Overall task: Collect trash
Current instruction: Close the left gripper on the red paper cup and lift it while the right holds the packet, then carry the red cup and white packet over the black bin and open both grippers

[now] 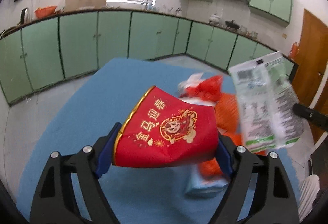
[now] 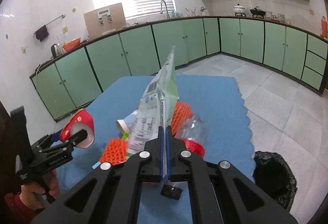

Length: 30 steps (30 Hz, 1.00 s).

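Your left tongs (image 1: 167, 138) grasp the red paper cup (image 1: 168, 131) sideways; your right tongs (image 2: 165, 142) are clenched on the clear wrapper (image 2: 157, 105) rising ahead.

A blue mat (image 2: 215, 101) covers part of the pale tiled floor (image 2: 287, 101), its right edge wavy. Lying on it are orange foam nets (image 2: 114, 151), a crushed clear bottle (image 2: 192, 127), a white paper tube (image 2: 123, 124) and a small black cap (image 2: 171, 191). A black-lined bin (image 2: 274, 179) stands on the tiles just beside the mat.
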Tool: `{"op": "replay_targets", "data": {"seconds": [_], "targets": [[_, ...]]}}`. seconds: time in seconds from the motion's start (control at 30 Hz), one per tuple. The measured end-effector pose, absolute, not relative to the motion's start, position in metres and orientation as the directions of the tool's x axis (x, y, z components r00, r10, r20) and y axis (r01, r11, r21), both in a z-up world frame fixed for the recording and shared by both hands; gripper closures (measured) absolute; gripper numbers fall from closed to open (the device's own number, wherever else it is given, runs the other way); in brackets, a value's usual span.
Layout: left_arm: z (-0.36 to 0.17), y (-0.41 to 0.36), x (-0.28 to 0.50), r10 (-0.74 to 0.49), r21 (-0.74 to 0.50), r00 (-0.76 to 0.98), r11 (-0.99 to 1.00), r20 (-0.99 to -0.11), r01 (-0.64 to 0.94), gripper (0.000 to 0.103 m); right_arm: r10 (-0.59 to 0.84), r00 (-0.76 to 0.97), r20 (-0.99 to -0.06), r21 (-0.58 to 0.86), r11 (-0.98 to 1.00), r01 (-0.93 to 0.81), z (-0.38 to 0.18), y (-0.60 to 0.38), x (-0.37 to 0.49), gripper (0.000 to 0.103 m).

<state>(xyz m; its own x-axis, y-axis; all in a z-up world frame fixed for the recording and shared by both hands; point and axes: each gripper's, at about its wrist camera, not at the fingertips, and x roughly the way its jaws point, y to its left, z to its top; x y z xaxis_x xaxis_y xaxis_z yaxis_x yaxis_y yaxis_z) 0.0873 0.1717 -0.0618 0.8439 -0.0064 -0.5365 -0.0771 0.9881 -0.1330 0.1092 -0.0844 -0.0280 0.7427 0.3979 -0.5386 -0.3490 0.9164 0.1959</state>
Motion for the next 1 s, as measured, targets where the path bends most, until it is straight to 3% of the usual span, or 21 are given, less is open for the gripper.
{"op": "replay_targets", "data": {"seconds": [0.43,1.0], "targets": [[-0.017,0.052,0.121,-0.214,-0.158,0.866,0.975,-0.452,0.158,0.024,0.277,0.834,-0.477,0.171,0.960,-0.221,0.006,-0.163,0.093,0.101],[-0.052,-0.133,0.152,-0.468,-0.179,0.755,0.882,-0.460,0.437,0.024,-0.037,0.862,-0.506,0.140,0.982,0.124,-0.015,-0.320,0.071,0.101]]}}
